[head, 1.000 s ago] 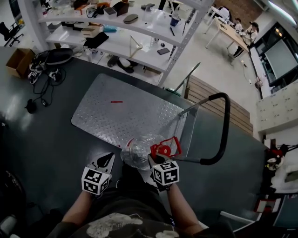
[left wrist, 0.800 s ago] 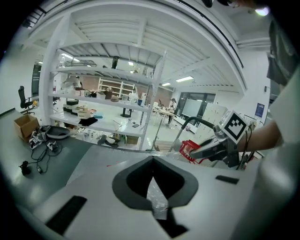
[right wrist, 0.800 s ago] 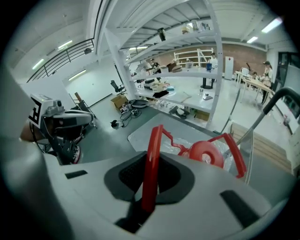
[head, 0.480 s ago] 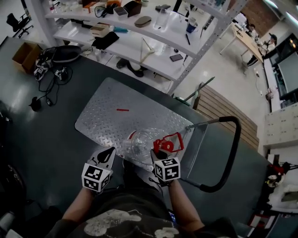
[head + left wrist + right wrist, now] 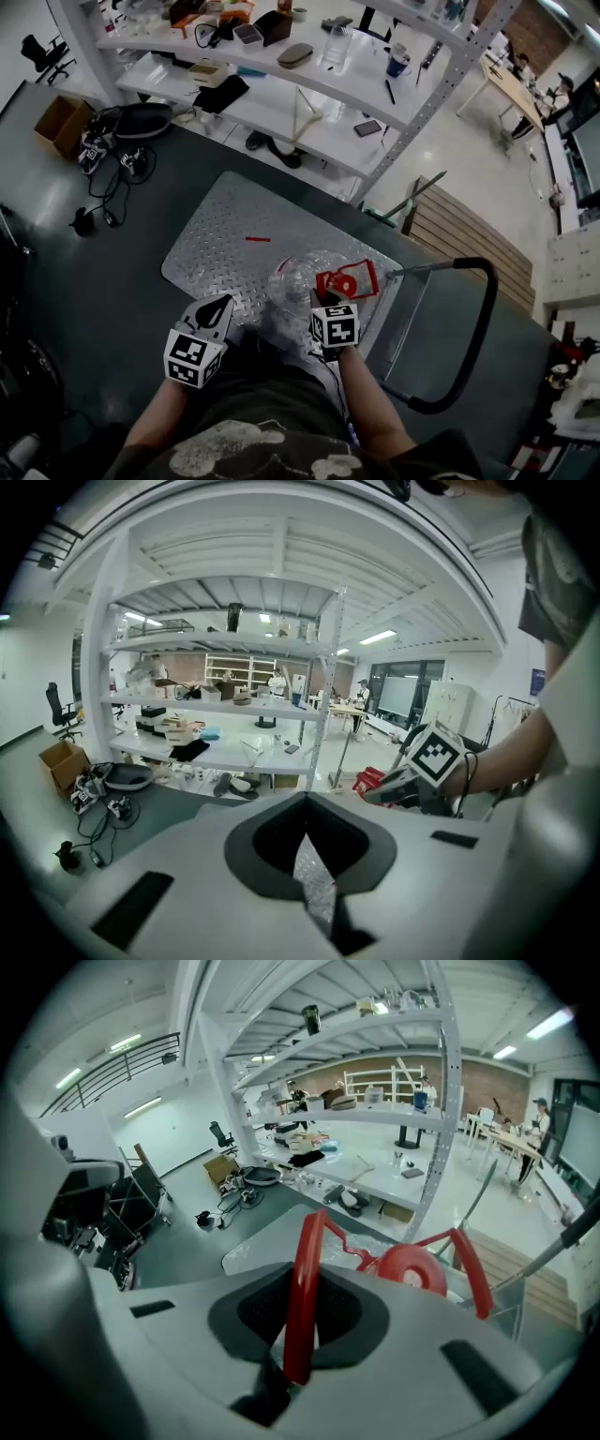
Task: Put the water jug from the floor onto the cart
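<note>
- The water jug (image 5: 298, 277) is seen clear of the dark floor (image 5: 84, 281), over the near right part of the cart (image 5: 225, 253). Whether its base is resting on the metal deck cannot be told.
- Its red handle (image 5: 302, 1279) is pinched by the right gripper (image 5: 322, 300), whose jaws are clamped on the thin bar.
- The left gripper (image 5: 216, 307) is held just left of the jug, with its jaws pressed together and nothing between them.
- The lift is judged done. Left to do are setting the jug down squarely, farther onto the deck, and releasing the handle.
</note>
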Demonstrator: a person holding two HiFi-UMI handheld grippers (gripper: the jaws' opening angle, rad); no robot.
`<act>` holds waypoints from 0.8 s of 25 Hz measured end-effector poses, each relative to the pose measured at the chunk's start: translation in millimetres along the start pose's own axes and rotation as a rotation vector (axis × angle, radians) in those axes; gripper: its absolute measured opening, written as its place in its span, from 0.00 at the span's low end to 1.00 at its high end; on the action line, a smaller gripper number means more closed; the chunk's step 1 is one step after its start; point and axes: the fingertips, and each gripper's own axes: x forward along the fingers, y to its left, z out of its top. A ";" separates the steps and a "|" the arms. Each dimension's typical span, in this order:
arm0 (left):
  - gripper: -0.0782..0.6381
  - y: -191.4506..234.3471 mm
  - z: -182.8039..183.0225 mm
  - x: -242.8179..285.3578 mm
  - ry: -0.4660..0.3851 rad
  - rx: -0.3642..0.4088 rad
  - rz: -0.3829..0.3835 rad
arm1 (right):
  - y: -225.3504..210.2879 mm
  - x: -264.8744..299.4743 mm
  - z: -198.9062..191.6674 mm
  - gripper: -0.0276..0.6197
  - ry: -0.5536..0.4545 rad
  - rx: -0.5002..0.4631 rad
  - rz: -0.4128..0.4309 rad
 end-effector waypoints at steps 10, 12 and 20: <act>0.12 56.6 17.2 21.2 0.027 0.012 -0.075 | 21.8 38.7 30.2 0.07 0.021 0.078 -0.048; 0.12 65.8 26.7 27.8 0.026 0.031 -0.100 | 32.1 42.6 32.9 0.07 0.027 0.090 -0.046; 0.12 104.3 36.5 40.3 0.045 0.043 -0.153 | 62.3 74.8 48.6 0.07 0.060 0.105 -0.049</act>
